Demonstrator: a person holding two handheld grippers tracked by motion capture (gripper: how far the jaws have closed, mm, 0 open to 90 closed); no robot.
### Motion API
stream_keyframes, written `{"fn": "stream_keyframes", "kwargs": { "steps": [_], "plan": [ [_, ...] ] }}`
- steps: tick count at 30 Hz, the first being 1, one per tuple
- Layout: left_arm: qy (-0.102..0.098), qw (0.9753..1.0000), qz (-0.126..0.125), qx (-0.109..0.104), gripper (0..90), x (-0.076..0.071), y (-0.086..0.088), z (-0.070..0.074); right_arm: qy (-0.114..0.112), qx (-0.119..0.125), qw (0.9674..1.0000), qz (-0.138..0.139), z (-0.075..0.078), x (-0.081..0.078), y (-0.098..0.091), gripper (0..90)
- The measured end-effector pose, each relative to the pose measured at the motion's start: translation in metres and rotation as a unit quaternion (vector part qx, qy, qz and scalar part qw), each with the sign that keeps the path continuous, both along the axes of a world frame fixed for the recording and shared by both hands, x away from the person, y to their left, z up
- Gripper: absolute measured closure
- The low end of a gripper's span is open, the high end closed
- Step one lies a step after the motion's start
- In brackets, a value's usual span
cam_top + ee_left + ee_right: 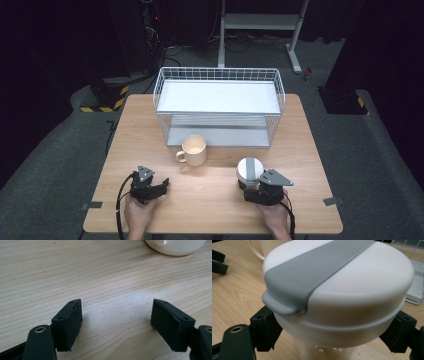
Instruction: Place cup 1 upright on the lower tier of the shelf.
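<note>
- High view: your right tongs (254, 181) sit near the worktop's (210, 200) front edge, toward its right corner, with the white lidded jar (249, 169) between their jaws.
- Right gripper view: the jar's (337, 290) white lid, crossed by a grey strap, sits above both black pads (265, 330); the pads lie against the clear body under the lid on either side, so the tongs are gripping the jar.
- Your left tongs (159, 189) rest near the front edge toward the left corner, jaws wide apart with bare wood between them; see the left gripper view (116, 322).
- A cream mug (193, 149) stands mid-worktop, well apart from the jar, handle pointing left.
- A white wire rack (218, 106) occupies the back edge, just behind the mug.
</note>
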State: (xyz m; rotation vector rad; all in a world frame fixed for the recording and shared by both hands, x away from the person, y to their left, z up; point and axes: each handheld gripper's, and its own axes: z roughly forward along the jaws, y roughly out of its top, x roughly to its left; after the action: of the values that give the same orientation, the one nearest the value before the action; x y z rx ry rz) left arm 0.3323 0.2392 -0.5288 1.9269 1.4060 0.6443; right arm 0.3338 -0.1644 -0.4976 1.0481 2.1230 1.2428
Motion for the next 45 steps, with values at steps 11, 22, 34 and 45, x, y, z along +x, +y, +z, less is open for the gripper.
{"fn": "stream_keyframes", "kwargs": {
  "steps": [11, 22, 34, 45],
  "plan": [
    [0.0, 1.0, 0.001, 0.0, 25.8, -0.0002, -0.0002, 0.0, -0.002, -0.002, 1.0, -0.003, -0.0006, -0.0002, -0.0006, 18.5],
    [0.001, 1.0, 0.001, 0.0, 25.8, -0.0002, -0.0002, 0.0001, -0.006, -0.004, 1.0, -0.002, -0.0006, -0.0005, 0.0001, 18.6],
    [0.0, 1.0, 0.001, 0.0, 25.8, -0.0002, -0.0002, 0.0, -0.007, -0.006, 1.0, 0.002, 0.0024, 0.0001, 0.0008, 18.7],
    [0.001, 1.0, 0.001, -0.001, 25.8, -0.0002, -0.0001, 0.0, -0.007, -0.006, 0.9999, 0.012, 0.0078, 0.0022, 0.0007, 18.7]
  ]
}}
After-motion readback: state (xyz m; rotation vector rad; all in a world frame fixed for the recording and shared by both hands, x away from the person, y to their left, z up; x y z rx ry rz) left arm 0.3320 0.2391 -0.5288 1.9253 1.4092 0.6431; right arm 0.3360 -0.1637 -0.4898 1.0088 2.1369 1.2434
